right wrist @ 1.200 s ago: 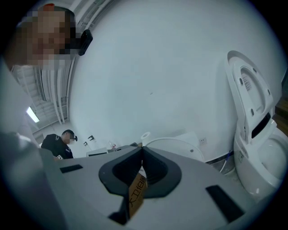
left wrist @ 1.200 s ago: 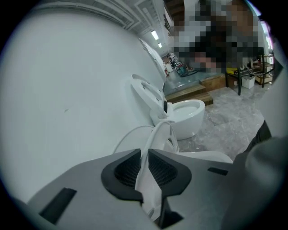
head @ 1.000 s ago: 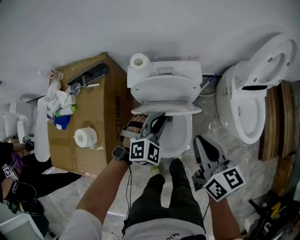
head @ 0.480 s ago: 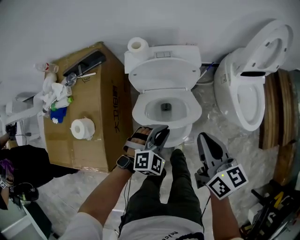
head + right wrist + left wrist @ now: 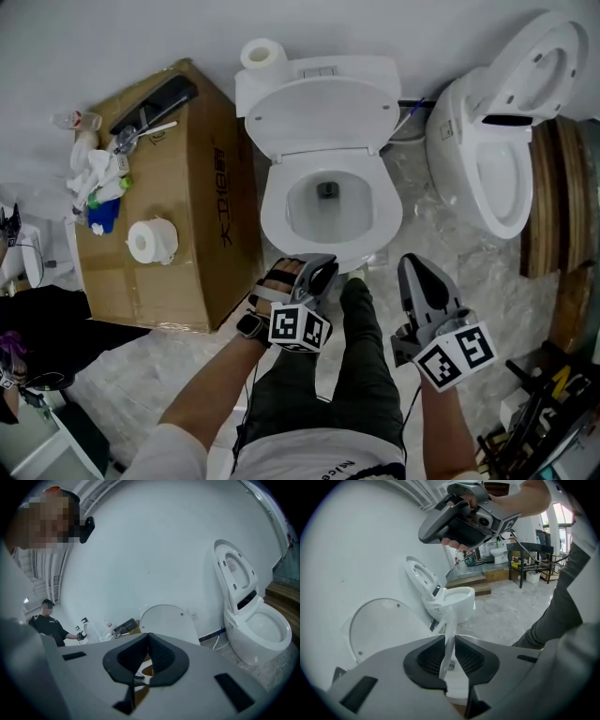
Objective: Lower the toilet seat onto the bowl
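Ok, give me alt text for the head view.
Seen from above, a white toilet's seat lies flat on the bowl with the lid up; the left gripper holds its front edge, the right gripper hangs beside it. A cardboard box stands left, a second toilet right.

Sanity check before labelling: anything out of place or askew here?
Nothing looks damaged or spilled. The toilet seat lies flat on the bowl, lid up, left tongs closed on its front edge. Only oddities: a second toilet close beside it, and a heap of cloths and bottles on the cardboard box.
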Demonstrator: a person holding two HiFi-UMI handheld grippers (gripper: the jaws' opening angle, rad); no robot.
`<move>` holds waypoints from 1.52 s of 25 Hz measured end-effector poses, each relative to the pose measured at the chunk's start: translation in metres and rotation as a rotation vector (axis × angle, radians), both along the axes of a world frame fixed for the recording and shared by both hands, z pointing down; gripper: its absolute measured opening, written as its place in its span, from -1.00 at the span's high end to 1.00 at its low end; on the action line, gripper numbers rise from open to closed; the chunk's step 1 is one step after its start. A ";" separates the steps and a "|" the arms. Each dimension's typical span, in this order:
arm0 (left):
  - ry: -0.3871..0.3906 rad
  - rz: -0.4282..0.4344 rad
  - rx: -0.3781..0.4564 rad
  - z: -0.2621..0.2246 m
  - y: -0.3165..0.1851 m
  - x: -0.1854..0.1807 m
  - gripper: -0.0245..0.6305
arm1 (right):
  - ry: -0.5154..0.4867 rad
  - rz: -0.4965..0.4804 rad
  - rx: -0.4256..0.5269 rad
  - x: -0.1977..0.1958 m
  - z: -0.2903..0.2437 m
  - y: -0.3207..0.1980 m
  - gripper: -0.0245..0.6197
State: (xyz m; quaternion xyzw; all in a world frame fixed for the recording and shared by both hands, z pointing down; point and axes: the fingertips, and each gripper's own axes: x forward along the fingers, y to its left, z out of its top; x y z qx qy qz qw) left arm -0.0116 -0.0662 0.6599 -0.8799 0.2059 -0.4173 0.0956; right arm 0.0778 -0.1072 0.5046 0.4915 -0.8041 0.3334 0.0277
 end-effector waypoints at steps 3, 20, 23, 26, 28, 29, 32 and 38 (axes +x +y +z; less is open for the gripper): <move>-0.009 0.005 -0.031 0.017 0.015 0.002 0.73 | -0.001 0.009 -0.011 0.002 0.009 0.009 0.88; -0.024 0.068 -0.146 0.138 0.090 0.011 0.69 | 0.016 0.028 -0.072 0.001 0.076 0.047 0.88; -0.025 0.070 -0.176 0.160 0.099 0.010 0.69 | 0.017 0.028 -0.074 0.000 0.089 0.049 0.88; -0.030 0.068 -0.198 0.181 0.104 0.010 0.69 | 0.019 0.024 -0.071 -0.001 0.103 0.049 0.88; -0.032 0.064 -0.214 0.195 0.107 0.010 0.69 | 0.020 0.019 -0.065 -0.001 0.111 0.050 0.88; -0.031 0.060 -0.222 0.202 0.109 0.010 0.69 | 0.021 0.017 -0.062 -0.001 0.115 0.050 0.88; -0.030 0.048 -0.246 0.221 0.112 0.009 0.69 | 0.020 0.012 -0.052 0.000 0.127 0.049 0.88; -0.026 0.036 -0.271 0.251 0.114 0.011 0.70 | 0.023 0.013 -0.055 0.002 0.148 0.052 0.88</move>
